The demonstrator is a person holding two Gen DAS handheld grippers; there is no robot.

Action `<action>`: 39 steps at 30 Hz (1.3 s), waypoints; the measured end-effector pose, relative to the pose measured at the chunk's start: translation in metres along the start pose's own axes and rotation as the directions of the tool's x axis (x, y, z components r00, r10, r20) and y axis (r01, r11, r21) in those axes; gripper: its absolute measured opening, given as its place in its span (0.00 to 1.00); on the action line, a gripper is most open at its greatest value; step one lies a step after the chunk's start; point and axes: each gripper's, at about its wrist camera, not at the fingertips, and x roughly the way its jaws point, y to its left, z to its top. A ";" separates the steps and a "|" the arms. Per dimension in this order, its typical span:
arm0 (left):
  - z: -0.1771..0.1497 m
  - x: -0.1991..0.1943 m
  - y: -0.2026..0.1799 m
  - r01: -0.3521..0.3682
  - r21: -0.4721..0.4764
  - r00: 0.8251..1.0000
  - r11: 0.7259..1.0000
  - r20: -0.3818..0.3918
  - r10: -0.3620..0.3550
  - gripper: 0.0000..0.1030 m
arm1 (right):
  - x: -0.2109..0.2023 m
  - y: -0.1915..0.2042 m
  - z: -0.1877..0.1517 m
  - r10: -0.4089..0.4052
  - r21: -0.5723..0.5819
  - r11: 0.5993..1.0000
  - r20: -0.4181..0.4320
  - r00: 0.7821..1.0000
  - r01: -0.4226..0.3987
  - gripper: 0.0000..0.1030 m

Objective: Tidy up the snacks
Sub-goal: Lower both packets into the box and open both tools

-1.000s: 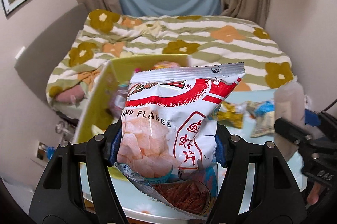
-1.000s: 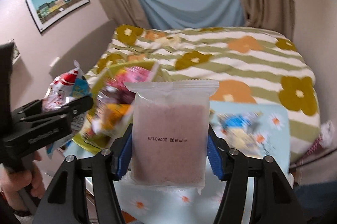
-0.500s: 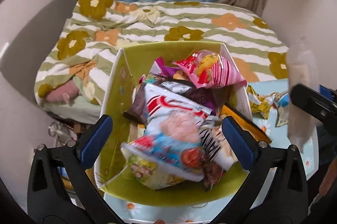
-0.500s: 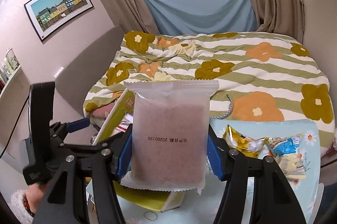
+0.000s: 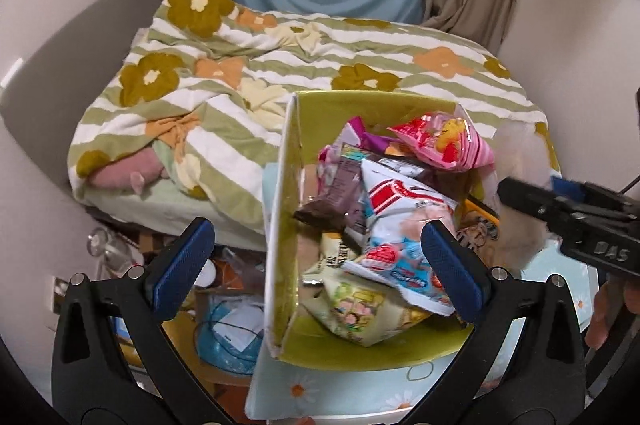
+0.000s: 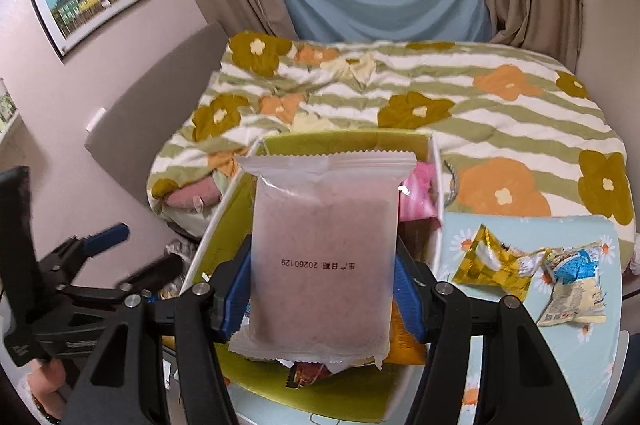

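Bedroom table, box [image 5: 288, 153] heaped with snacks.
Left gripper [image 5: 316, 271] gapes empty; right gripper [image 6: 322, 295] clamps a pink packet [image 6: 324, 257] over the box; two packets [image 6: 532, 275] wait near the table's right edge.

Left hand-held gripper [image 5: 316, 263]: jaws spread wide, nothing held between the blue pads.
Yellow-green box [image 5: 360, 355]: seen on the tabletop [image 5: 340, 395], piled with snack packets.
Shrimp flakes bag [image 5: 400, 225]: laid on top of the pile.
Right hand-held gripper [image 5: 520, 197]: seen at right, its packet blurred.
Bed [image 5: 280, 65]: beyond the box.
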 end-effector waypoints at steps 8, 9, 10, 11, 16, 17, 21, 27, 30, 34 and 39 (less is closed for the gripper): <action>-0.016 0.020 0.005 0.016 0.014 0.999 1.000 -0.050 -0.015 1.00 | 0.008 -0.017 -0.027 -0.045 0.095 0.994 0.014 0.999 0.043 1.00; -0.017 0.022 0.005 0.018 0.017 0.998 1.000 -0.056 -0.017 1.00 | 0.008 -0.018 -0.030 -0.057 0.092 0.994 0.016 0.998 0.055 1.00; -0.019 0.023 0.004 0.020 0.021 0.998 1.000 -0.060 -0.019 1.00 | 0.008 -0.017 -0.031 -0.064 0.091 0.994 0.018 0.998 0.062 1.00; -0.019 0.023 0.004 0.022 0.024 0.998 0.999 -0.060 -0.020 1.00 | 0.007 -0.018 -0.032 -0.070 0.094 0.993 0.022 0.997 0.068 1.00; -0.018 0.017 -0.001 0.035 0.030 0.999 0.999 -0.037 -0.034 1.00 | -0.004 -0.016 -0.032 -0.090 0.100 0.991 0.053 0.995 0.085 1.00; -0.017 0.015 -0.002 0.035 0.029 0.999 0.999 -0.031 -0.034 1.00 | -0.007 -0.015 -0.032 -0.095 0.095 0.992 0.057 0.994 0.089 1.00; -0.014 0.005 -0.009 0.040 0.035 0.999 0.999 -0.005 -0.040 1.00 | -0.019 -0.014 -0.028 -0.095 0.081 0.993 0.073 0.993 0.089 1.00; -0.009 -0.017 -0.026 0.042 0.057 0.998 0.997 0.034 -0.044 1.00 | -0.044 -0.020 -0.027 -0.090 0.081 0.993 0.097 0.991 0.082 1.00; -0.006 -0.026 -0.038 0.047 0.067 0.997 0.997 0.054 -0.051 1.00 | -0.062 -0.025 -0.027 -0.107 0.064 0.993 0.119 0.987 0.100 1.00; -0.002 -0.037 -0.063 0.046 0.095 0.995 0.994 0.084 -0.054 1.00 | -0.082 -0.042 -0.025 -0.129 0.069 0.990 0.136 0.982 0.120 1.00; -0.001 -0.044 -0.102 0.046 0.105 0.992 0.993 0.110 -0.057 1.00 | -0.105 -0.075 -0.028 -0.159 0.088 0.985 0.160 0.974 0.146 1.00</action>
